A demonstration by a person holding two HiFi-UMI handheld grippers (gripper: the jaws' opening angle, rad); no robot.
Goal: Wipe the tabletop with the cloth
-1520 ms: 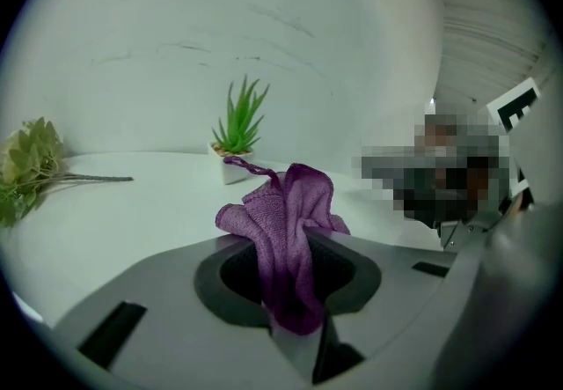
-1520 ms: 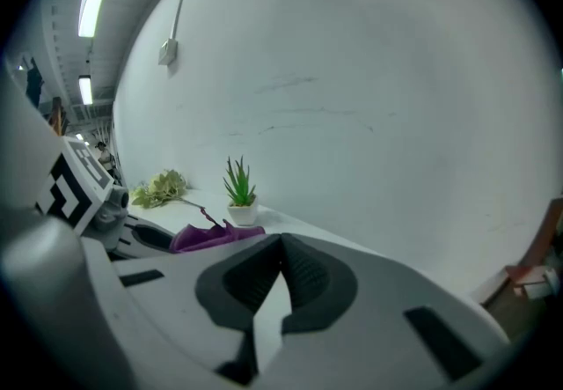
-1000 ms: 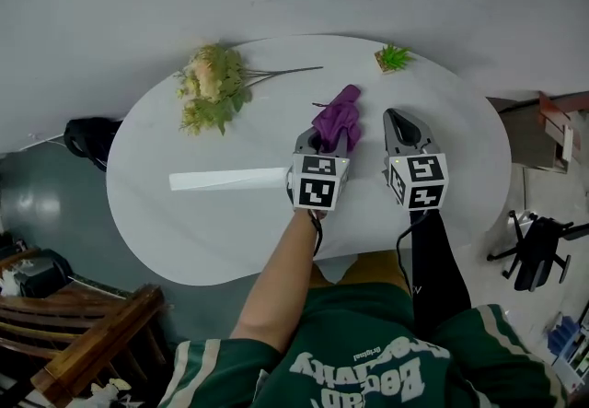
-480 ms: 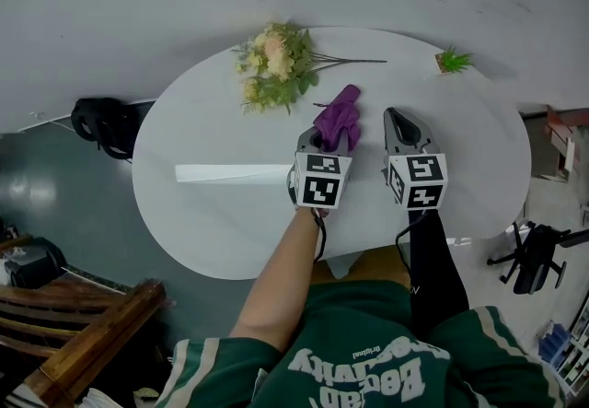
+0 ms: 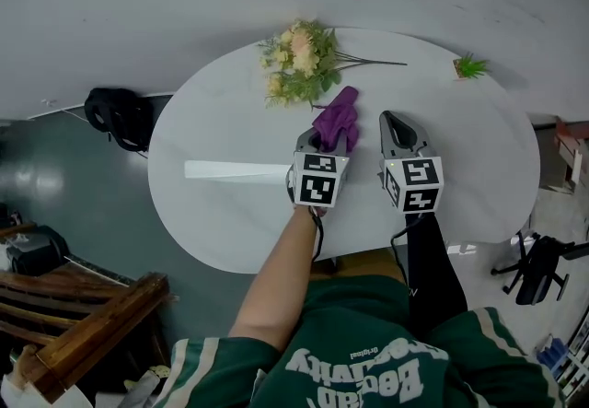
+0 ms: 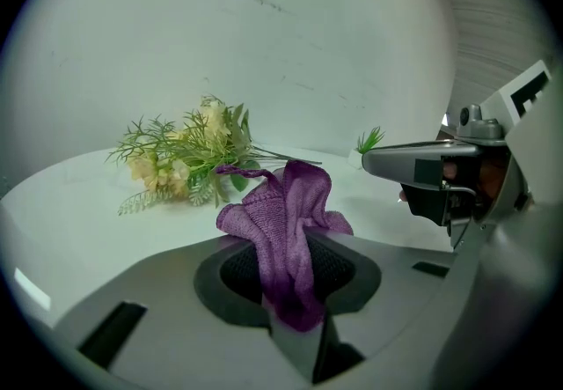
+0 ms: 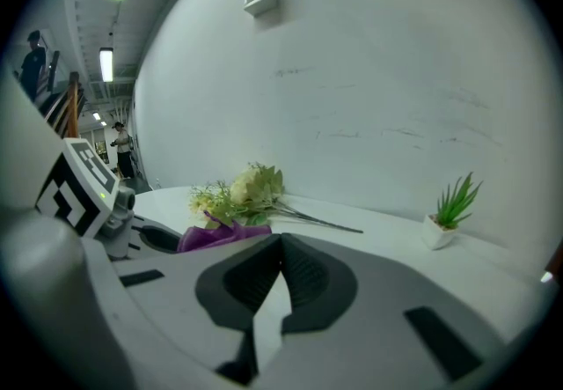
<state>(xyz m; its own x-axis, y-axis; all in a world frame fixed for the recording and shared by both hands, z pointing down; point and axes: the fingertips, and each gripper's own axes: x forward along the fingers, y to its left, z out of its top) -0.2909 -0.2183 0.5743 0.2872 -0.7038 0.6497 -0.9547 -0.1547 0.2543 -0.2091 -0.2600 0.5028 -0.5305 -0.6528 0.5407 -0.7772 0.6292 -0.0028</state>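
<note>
At the far left, on the floor, a black bag (image 5: 114, 115) lies beside the edge of the oval white desk (image 5: 221, 222), and a wooden chair (image 5: 87, 323) stands nearer to the person. On the left half of the desk lies a long white strip (image 5: 235, 172); its right end reaches the left tongs (image 6: 295, 291). At the far side of the desk lies a bunch of flowers (image 5: 299, 61), cream and green, with the stems pointing to the right.

The left tongs are over the middle of the desk and are clamped on the purple cloth (image 6: 281, 221). The cloth is bunched and stands out of the tongs toward the flowers, just on their near side. I cannot tell whether it touches the desk.

The right tongs (image 7: 281, 243) are just to the right of the left ones, side by side with them and apart from the cloth. They are together at the tips and nothing is between them. Further right, at the far edge of the desk, stands a small green plant (image 5: 470, 67) in a pot.
</note>
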